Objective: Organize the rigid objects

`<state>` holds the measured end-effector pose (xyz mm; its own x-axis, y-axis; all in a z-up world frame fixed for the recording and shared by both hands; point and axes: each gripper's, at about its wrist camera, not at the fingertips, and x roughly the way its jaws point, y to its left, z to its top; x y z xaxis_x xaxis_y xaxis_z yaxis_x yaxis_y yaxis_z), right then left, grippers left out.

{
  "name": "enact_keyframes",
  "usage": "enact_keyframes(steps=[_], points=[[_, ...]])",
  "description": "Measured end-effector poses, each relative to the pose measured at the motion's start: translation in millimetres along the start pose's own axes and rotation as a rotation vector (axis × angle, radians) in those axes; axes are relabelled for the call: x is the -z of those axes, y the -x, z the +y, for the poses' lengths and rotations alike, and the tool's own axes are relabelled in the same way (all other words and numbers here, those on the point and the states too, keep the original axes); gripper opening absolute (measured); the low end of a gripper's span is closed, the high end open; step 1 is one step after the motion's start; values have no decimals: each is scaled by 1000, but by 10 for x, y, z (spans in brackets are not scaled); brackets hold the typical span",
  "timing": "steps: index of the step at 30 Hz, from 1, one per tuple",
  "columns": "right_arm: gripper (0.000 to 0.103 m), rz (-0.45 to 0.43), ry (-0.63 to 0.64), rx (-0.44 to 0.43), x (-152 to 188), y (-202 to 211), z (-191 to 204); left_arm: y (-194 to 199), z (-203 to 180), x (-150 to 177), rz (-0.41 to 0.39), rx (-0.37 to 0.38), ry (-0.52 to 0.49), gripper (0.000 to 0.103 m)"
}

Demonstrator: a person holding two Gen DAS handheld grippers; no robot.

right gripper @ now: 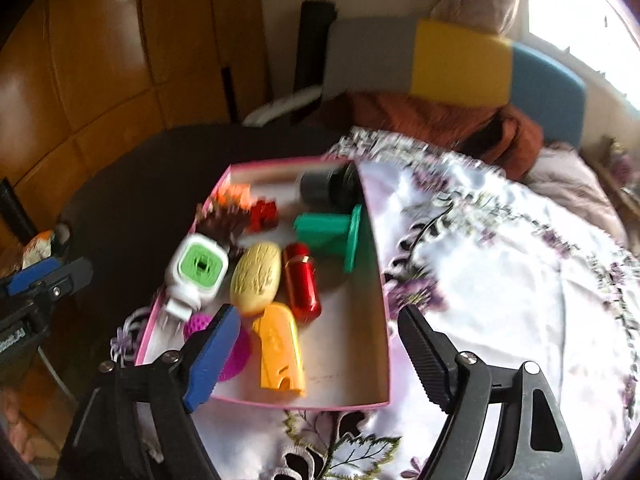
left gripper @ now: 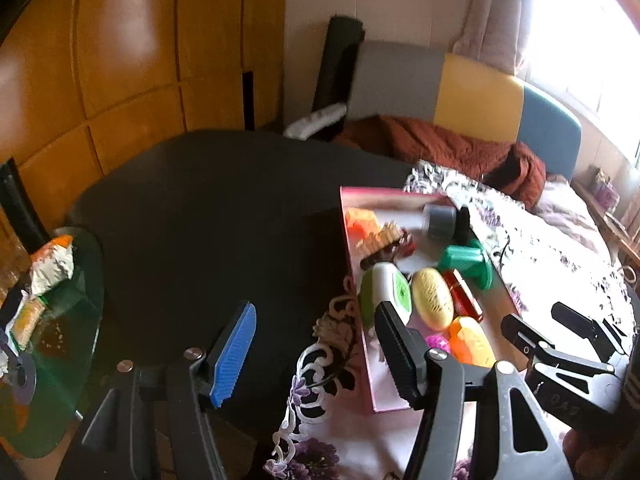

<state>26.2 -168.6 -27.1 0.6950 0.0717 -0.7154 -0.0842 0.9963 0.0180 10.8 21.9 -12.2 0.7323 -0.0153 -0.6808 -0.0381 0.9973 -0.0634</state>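
Near done, I judge: shallow pink cardboard box (right gripper: 384,280) on the floral tablecloth (right gripper: 500,280) already holds the red cylinder (right gripper: 303,280), green spool (right gripper: 326,232) and other pieces, none seen outside; left gripper (left gripper: 316,344) and right gripper (right gripper: 316,344) both released, empty.

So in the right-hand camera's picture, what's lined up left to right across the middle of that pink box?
White and green gadget → yellow oval soap → red cylinder → green spool up against the pink box wall.
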Motion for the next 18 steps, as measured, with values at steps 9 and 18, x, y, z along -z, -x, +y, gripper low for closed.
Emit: enact_keyframes(steps=[9,18], points=[[88,-6,-12,15,139,32,38,217,-84,1,-89,-86,24,74],[88,-24,-18,1,127,94,58,173,-118,47,-69,-111,10,74]])
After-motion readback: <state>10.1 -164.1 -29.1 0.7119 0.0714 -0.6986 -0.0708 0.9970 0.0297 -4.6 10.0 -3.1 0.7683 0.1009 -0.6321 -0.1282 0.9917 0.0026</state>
